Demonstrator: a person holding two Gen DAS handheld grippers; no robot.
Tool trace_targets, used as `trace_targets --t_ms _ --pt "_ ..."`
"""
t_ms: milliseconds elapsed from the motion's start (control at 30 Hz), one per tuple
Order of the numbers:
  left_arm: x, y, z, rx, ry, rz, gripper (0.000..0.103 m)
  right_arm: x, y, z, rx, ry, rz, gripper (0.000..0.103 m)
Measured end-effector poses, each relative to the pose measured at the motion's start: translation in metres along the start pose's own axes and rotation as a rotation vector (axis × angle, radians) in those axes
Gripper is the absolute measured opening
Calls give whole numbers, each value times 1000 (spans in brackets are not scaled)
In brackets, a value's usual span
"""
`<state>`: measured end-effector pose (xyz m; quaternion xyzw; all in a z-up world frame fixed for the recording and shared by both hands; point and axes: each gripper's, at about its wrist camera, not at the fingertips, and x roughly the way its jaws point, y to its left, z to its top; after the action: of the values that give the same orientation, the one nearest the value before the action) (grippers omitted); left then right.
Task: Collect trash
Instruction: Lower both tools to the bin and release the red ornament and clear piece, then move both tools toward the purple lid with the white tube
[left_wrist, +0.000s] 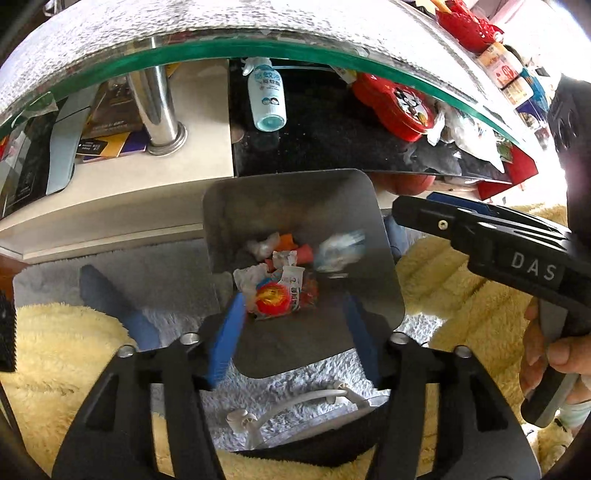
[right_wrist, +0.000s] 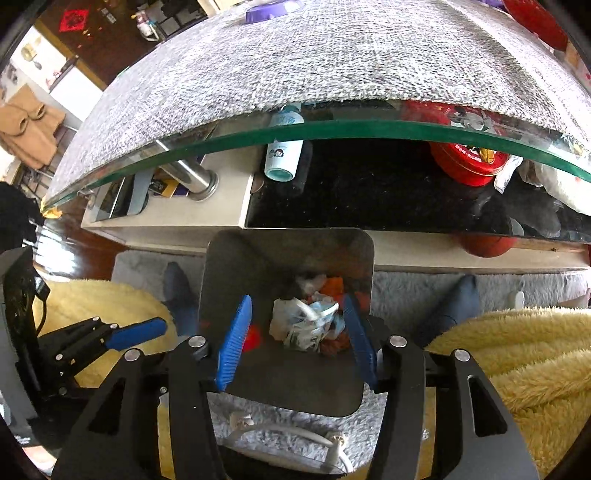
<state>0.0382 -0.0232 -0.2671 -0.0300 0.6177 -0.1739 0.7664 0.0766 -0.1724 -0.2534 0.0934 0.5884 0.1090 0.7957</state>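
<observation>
A grey metal trash bin (left_wrist: 229, 206) (right_wrist: 229, 266) stands on the floor below both grippers, with several crumpled wrappers inside: a red and yellow one (left_wrist: 273, 299), white and orange ones (right_wrist: 306, 325). A blurred white and blue wrapper (left_wrist: 340, 251) is in mid-air over the bin. My left gripper (left_wrist: 293, 317) is open above the bin with nothing between its blue fingers (left_wrist: 225, 343). My right gripper (right_wrist: 295, 332) is open above the bin too; it also shows in the left wrist view (left_wrist: 480, 225).
A glass-topped table with a grey mat (right_wrist: 332, 55) lies ahead. On its lower shelf are a white bottle (left_wrist: 266, 96), a red tin (left_wrist: 399, 107) and bags. Yellow fleece (right_wrist: 517, 369), a grey rug and a white cable (left_wrist: 295, 402) surround the bin.
</observation>
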Motion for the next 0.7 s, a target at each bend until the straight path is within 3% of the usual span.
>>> trace_targets --t_ms 133,233,367,700 --pt "-5 3 2 -3 -12 7 83 -4 -3 2 16 -17 -6 70" --pt "-15 8 6 -3 -38 30 91 -12 -9 6 33 -37 -9 80" --pt "-33 18 14 -24 -78 51 94 -29 -16 16 59 -71 -2 87" --pt "-72 34 41 -54 -173 58 95 -69 -19 49 67 -162 19 87"
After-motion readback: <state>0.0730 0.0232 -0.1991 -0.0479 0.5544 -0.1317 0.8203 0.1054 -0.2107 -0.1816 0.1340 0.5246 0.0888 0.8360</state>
